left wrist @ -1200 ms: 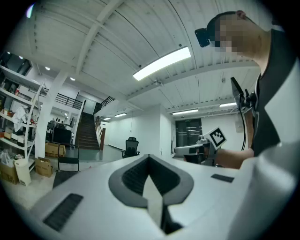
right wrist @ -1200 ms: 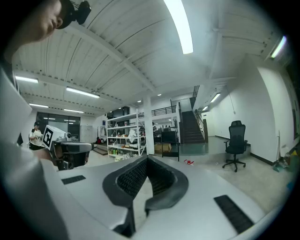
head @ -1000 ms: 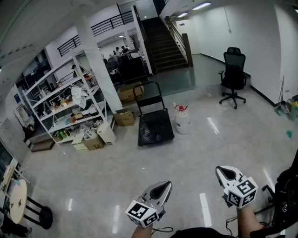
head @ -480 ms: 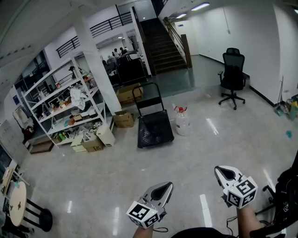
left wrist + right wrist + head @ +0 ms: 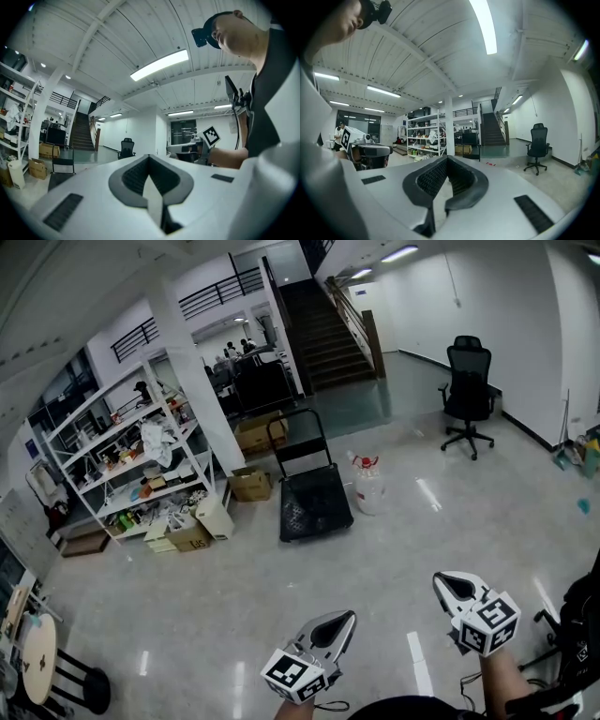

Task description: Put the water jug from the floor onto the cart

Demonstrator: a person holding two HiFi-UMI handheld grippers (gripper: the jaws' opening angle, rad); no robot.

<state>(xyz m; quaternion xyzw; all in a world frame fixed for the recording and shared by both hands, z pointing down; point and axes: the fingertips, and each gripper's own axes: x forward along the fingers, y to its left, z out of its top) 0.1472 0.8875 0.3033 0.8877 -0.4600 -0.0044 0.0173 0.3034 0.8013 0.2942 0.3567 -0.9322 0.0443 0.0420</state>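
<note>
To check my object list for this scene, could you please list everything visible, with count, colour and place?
water jug: one, clear with red cap, on the floor just right of the cart
cart: one, black, mid-floor
office chair: one, black, right, near the wall
shelving unit: one, white, cluttered, left
cardboard boxes: at least three, brown, near the shelving unit and pillar
pillar: one, white, beside the shelving unit
staircase: one, dark, at the back
round table: one, pale, lower left
left gripper: one, grey-white, shut, empty, bottom centre
right gripper: one, grey-white, shut, empty, bottom right
</note>
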